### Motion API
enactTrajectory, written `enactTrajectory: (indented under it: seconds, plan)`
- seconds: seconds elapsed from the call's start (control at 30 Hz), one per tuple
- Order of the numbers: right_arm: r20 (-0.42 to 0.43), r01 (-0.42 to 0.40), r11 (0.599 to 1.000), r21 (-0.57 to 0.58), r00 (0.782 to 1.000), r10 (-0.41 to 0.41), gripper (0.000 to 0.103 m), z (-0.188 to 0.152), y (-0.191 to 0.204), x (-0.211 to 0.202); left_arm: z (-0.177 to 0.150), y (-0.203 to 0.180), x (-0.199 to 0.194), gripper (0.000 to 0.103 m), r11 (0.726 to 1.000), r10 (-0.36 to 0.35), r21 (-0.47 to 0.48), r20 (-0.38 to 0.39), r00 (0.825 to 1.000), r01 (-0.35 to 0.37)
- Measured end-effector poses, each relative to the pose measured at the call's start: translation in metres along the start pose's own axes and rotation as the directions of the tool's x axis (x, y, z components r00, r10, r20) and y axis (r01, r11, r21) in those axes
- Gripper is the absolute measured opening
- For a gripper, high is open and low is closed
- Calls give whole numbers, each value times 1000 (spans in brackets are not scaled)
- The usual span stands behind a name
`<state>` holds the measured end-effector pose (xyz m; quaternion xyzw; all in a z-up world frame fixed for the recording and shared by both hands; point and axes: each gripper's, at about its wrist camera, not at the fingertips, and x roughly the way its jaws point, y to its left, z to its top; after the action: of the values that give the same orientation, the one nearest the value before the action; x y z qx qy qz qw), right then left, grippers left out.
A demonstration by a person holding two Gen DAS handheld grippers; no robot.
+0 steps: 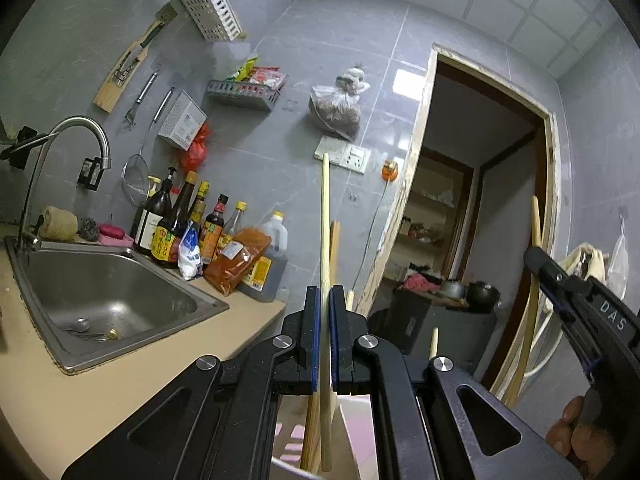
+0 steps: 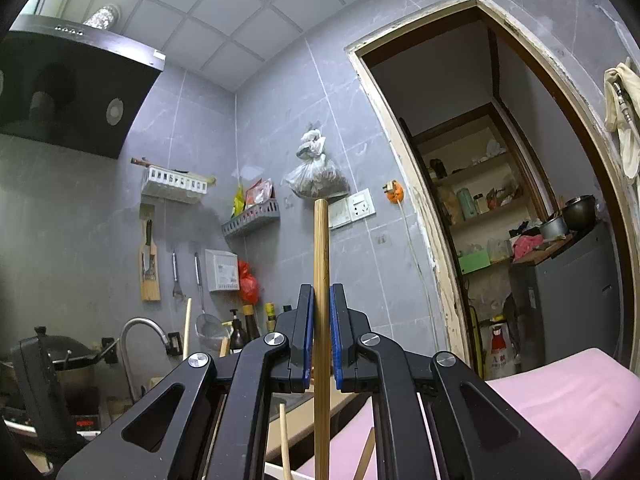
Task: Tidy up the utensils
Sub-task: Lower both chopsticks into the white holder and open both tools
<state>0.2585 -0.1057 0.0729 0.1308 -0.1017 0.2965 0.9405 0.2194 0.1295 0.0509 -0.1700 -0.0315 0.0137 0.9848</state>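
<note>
Holding a pale chopstick (image 1: 325, 216) upright, the left gripper (image 1: 325, 300) is clamped on it in the left wrist view, above the counter edge beside the sink (image 1: 100, 280). The white holder (image 1: 210, 8) hangs high on the wall. At the right edge, the right gripper (image 1: 536, 256) grips its own stick.

From the right wrist view, that gripper (image 2: 321, 300) is closed on 1 darker chopstick (image 2: 321, 248), also upright. My read: both sticks are mid-carry; next they need raising and tipping into the holder (image 2: 174, 184).
</note>
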Motion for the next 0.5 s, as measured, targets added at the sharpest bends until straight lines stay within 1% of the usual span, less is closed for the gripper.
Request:
enactTrajectory:
  seconds: [0.07, 0.2, 0.4, 0.5]
  plan:
    - [-8, -3, 1000, -6, 1000, 3, 6, -1, 1, 1, -3, -2, 1, 2, 1000, 4, 6, -21, 1000, -4]
    - [-18, -13, 1000, -16, 1000, 12, 6, -4, 3, 1, -5, -3, -1, 2, 1000, 5, 11, -36, 999, -5]
    - [-34, -26, 999, -28, 999, 25, 6, -6, 6, 1, -8, -1, -1, 2, 1000, 3, 12, -93, 996, -2]
    - [-44, -26, 999, -28, 999, 24, 6, -8, 7, 1, -9, 1, -3, 3, 1000, -10, 18, -125, 992, 12]
